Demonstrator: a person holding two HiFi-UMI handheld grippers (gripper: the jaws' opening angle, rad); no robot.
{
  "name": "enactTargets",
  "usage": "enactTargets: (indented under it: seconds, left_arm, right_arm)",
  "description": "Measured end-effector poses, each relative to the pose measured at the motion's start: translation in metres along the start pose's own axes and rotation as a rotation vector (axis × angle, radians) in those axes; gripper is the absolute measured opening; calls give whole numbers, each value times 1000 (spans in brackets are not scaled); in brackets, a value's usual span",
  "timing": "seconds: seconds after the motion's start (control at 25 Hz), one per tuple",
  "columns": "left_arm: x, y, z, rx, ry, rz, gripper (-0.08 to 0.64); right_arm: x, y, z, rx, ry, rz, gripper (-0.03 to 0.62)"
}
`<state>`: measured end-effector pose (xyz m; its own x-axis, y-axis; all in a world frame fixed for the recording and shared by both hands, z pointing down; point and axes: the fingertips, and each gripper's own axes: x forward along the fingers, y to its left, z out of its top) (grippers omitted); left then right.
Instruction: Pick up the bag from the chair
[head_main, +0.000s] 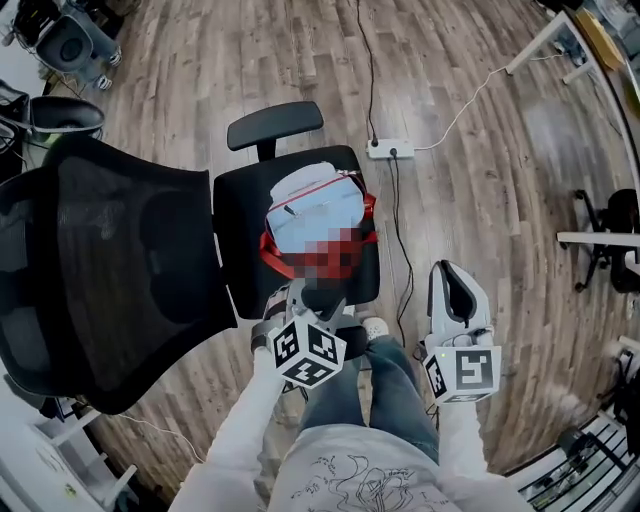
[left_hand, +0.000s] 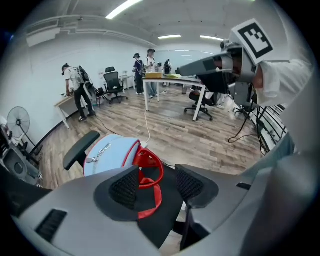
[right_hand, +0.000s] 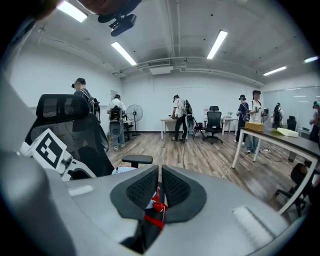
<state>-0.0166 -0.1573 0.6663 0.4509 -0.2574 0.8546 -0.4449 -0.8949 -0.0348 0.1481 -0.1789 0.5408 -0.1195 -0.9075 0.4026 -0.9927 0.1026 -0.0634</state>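
Observation:
A light blue bag (head_main: 318, 215) with red trim and red handles lies on the black seat (head_main: 240, 240) of an office chair. My left gripper (head_main: 318, 295) hangs over the seat's near edge, pointing down at the bag. In the left gripper view the bag (left_hand: 110, 155) lies just ahead. Its red handles (left_hand: 150, 167) show in the gap of the left gripper (left_hand: 156, 186), whose jaws stand open and apart from them. My right gripper (head_main: 457, 290) hovers over the floor to the right of the chair. The right gripper (right_hand: 160, 187) is shut with nothing held.
The chair's mesh backrest (head_main: 110, 260) fills the left, and an armrest (head_main: 275, 125) sits beyond the bag. A white power strip (head_main: 390, 150) with cables lies on the wood floor behind the chair. The person's legs (head_main: 385, 380) stand at the seat's front. Desks and people are far off.

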Motion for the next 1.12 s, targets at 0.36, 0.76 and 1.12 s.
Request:
enactTargets:
  seconds: [0.36,0.76,1.12]
  left_arm:
    - [50,-6,-23,142,203,-30,229]
    - [82,2,-37,305,373,89,229]
    - [97,2,-35,512,376,174,132]
  right_arm:
    - [-6,-12,-27,40,51,-64,31]
    - [-8,-17,-50,77,92,-90,31]
    - [-6,-20,-57,88,112,-95,31]
